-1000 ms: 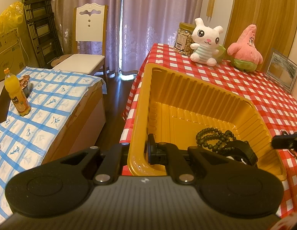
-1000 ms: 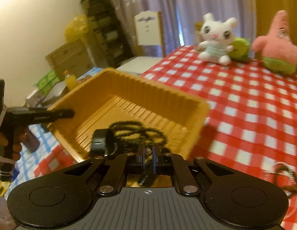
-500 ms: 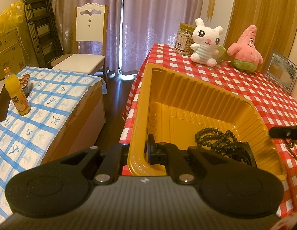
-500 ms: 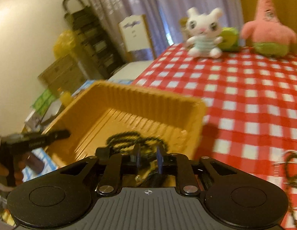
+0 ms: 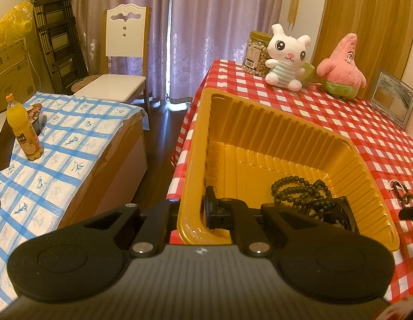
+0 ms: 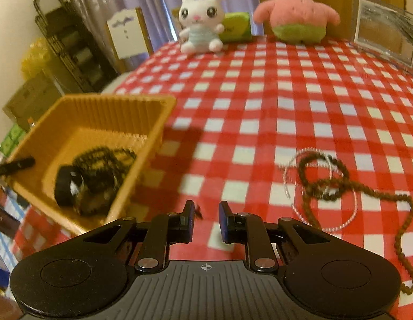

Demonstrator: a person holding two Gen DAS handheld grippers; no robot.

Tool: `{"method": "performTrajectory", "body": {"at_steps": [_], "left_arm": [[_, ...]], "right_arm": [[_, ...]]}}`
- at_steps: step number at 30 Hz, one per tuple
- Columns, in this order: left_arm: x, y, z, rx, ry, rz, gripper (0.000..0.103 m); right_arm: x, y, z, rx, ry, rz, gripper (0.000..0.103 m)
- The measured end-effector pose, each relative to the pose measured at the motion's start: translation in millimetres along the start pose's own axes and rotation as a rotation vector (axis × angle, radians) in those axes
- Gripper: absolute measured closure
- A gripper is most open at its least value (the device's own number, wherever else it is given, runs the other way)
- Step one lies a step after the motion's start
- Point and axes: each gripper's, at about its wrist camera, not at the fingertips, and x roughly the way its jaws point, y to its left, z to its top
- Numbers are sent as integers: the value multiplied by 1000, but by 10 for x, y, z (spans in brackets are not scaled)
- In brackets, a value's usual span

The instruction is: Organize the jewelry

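My left gripper (image 5: 191,208) is shut on the near wall of the yellow ribbed tray (image 5: 259,138), one finger outside and one inside. A dark bead necklace (image 5: 294,189) and a black watch-like band (image 5: 337,210) lie in the tray's right corner. My right gripper (image 6: 206,213) hangs open over the red checked cloth, just right of the tray (image 6: 105,106), with nothing between its fingers. To its right on the cloth lie a brown bead necklace (image 6: 366,186) and a thin clear bracelet (image 6: 313,152), overlapping. The left wrist view shows those brown beads (image 5: 401,194) at its right edge.
A white bunny plush (image 6: 201,21), a pink starfish plush (image 6: 294,8) and a picture frame (image 6: 385,29) stand at the table's far side, beside a jar of nuts (image 5: 255,53). Left of the table is a low bench with a juice bottle (image 5: 24,130) and a white chair (image 5: 121,61).
My right gripper has swung from above the tray to the right over the cloth, rolled, and its jaws have parted. The left gripper and tray have not moved.
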Motion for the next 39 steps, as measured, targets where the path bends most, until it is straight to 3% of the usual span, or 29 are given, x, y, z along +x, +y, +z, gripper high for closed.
{"method": "performTrajectory", "body": {"at_steps": [8, 24, 25, 27, 29, 39], "left_arm": [[6, 16, -6, -2, 1, 2, 97], [-20, 54, -22, -2, -4, 4, 97], [-19, 51, -20, -1, -4, 4, 97], [-20, 51, -20, -1, -4, 4, 97], [-20, 50, -20, -1, -4, 4, 97], [-21, 53, -22, -1, -5, 3, 97]], "right_arm": [[233, 145, -67, -102, 29, 1, 83], [490, 214, 18, -167, 37, -26, 84], [492, 220, 15, -172, 35, -29, 84], [494, 233, 6, -191, 37, -28, 95], [488, 266, -10, -220, 36, -40, 95], [129, 329, 211, -158, -75, 24, 95]]}}
